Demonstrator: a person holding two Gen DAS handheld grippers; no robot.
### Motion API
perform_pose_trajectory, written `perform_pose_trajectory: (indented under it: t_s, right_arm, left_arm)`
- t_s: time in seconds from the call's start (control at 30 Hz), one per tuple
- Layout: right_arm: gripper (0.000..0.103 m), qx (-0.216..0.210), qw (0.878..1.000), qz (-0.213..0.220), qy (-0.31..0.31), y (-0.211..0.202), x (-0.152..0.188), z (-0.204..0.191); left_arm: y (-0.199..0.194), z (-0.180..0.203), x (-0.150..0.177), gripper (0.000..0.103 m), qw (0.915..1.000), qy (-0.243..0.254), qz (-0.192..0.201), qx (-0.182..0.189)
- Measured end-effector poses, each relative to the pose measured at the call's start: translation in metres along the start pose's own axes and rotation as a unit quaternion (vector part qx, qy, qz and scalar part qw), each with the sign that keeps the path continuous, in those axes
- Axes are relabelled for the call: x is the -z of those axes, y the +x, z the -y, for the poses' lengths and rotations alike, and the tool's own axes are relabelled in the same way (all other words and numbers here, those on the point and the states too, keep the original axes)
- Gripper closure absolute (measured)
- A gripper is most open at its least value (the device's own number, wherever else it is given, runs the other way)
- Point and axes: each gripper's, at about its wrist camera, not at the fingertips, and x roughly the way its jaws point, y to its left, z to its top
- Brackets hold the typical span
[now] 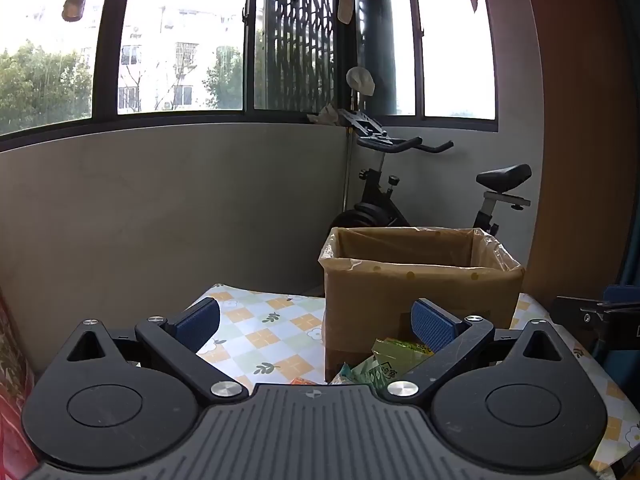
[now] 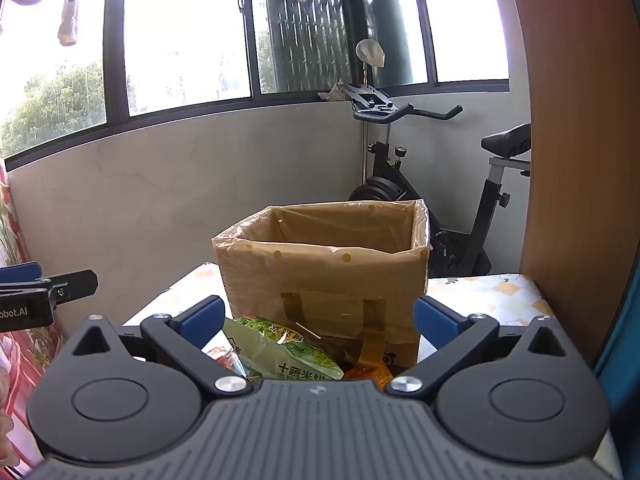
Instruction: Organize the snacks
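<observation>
A brown cardboard box (image 1: 420, 292) lined with clear plastic stands open on the checked tablecloth (image 1: 260, 328); it also shows in the right wrist view (image 2: 324, 280). Green snack packets (image 1: 384, 364) lie at its front foot, partly hidden by my gripper body. In the right wrist view a green packet (image 2: 280, 348) and orange ones (image 2: 368, 372) lie before the box. My left gripper (image 1: 316, 322) is open and empty, above the table left of the box. My right gripper (image 2: 318, 318) is open and empty, just above the packets.
A black exercise bike (image 1: 400, 184) stands behind the table by the grey wall. A wooden panel (image 2: 580, 160) rises at the right. Red patterned fabric (image 1: 12, 380) lies at the left. The left gripper shows at the left edge of the right wrist view (image 2: 40, 292).
</observation>
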Motion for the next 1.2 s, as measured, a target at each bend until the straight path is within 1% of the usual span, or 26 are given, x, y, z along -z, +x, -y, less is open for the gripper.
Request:
perform_pose_trajectory:
  t_s: [0.23,0.33,0.4,0.6,0.63,0.87,1.2]
  right_arm:
    - [0.000,0.000,1.000,0.001,-0.001,-0.003,-0.001,0.000]
    - [0.000,0.000,1.000,0.001,-0.001,-0.004,0.000,-0.002]
    - [0.000,0.000,1.000,0.001,-0.002,-0.003,0.001,-0.003]
    - [0.000,0.000,1.000,0.000,-0.002,0.001,-0.004,-0.001]
    - [0.000,0.000,1.000,0.000,-0.003,-0.005,-0.004,0.000]
    - [0.000,0.003,1.000,0.003,-0.006,-0.011,-0.007,0.000]
    - [0.000,0.003,1.000,0.004,-0.007,-0.010,-0.003,-0.003]
  left_arm:
    - [-0.001,0.001,-0.004,0.000,1.0000,-0.002,0.001,-0.007]
    - [-0.007,-0.001,-0.007,0.000,0.9999,0.000,0.004,-0.013]
    - [-0.003,0.003,-0.002,0.000,0.9998,0.002,0.004,-0.017]
    - [-0.001,0.003,-0.001,0.000,0.9999,0.000,0.003,-0.016]
    - [-0.001,0.003,0.000,0.000,0.9999,0.000,0.003,-0.016]
    - [0.000,0.004,-0.001,0.000,0.9998,0.002,0.003,-0.018]
    - [-0.001,0.005,-0.001,0.000,0.9998,0.003,0.004,-0.018]
